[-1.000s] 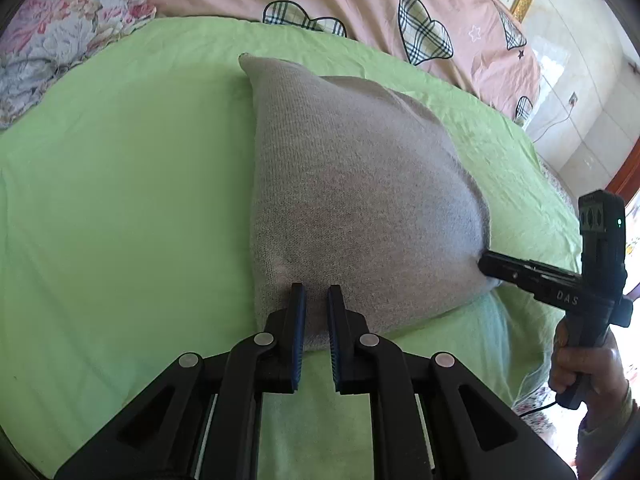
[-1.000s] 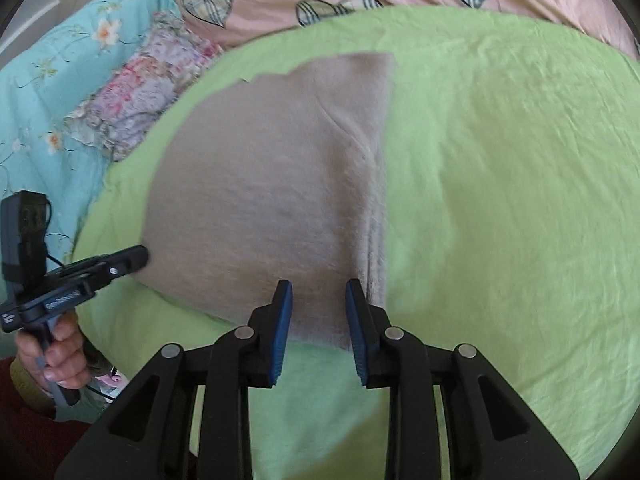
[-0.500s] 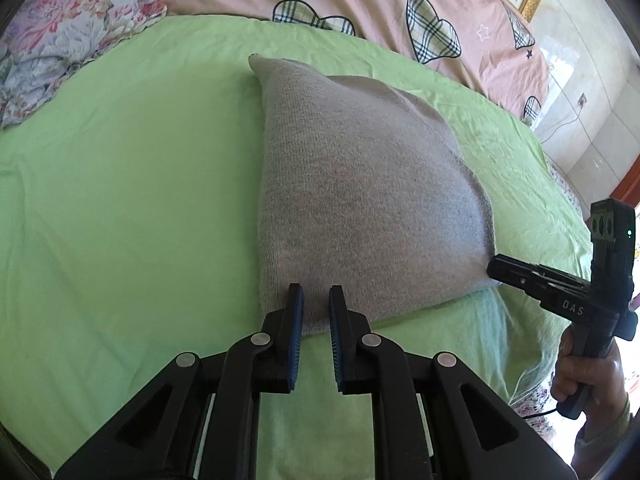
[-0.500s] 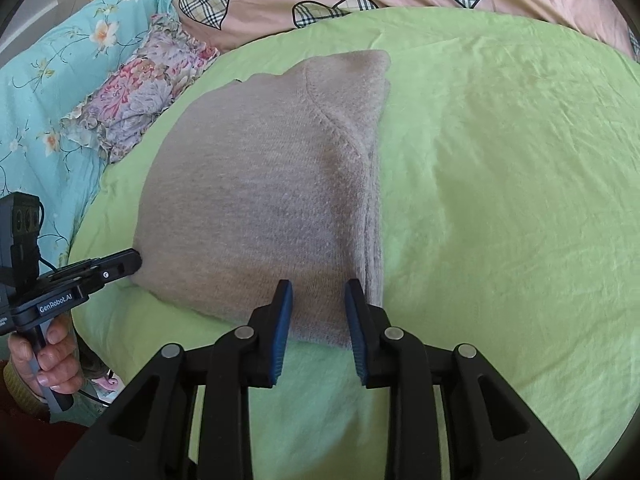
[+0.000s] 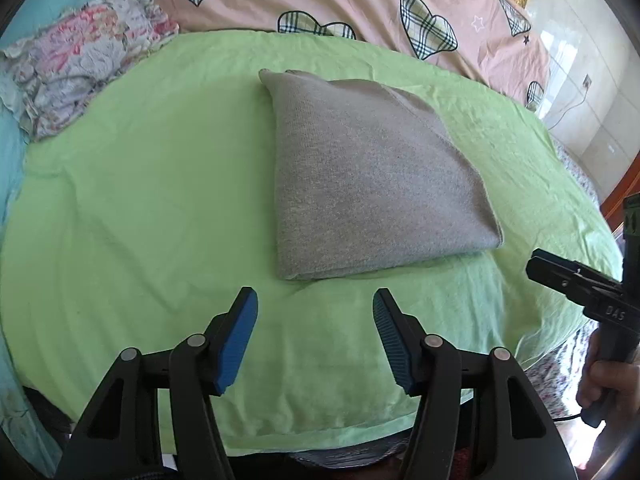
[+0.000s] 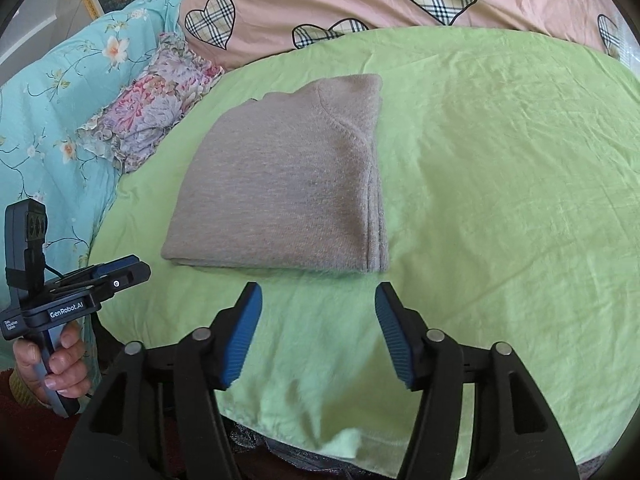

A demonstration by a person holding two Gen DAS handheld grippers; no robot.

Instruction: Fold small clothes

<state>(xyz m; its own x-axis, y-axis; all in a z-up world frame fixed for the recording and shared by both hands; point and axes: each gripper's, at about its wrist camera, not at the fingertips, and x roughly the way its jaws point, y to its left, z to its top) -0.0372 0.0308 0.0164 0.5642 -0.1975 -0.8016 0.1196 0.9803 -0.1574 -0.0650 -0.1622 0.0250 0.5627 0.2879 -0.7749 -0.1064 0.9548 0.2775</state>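
Observation:
A grey knit garment (image 5: 368, 176) lies folded into a flat rectangle on the green sheet (image 5: 140, 200); it also shows in the right wrist view (image 6: 288, 188). My left gripper (image 5: 315, 300) is open and empty, just short of the garment's near edge. My right gripper (image 6: 318, 294) is open and empty, just short of the garment's near right corner. The right gripper also shows at the right of the left wrist view (image 5: 540, 264), and the left gripper at the left of the right wrist view (image 6: 140, 270).
A pink quilt with plaid hearts (image 5: 360, 4) lies behind the sheet. A floral pillow (image 6: 156, 108) and a turquoise floral cover (image 6: 52, 112) lie to the left. The bed's near edge drops off just below the grippers.
Both grippers let go of the garment's near edge, opened wide and pulled back toward the bed's edge. The garment now lies flat.

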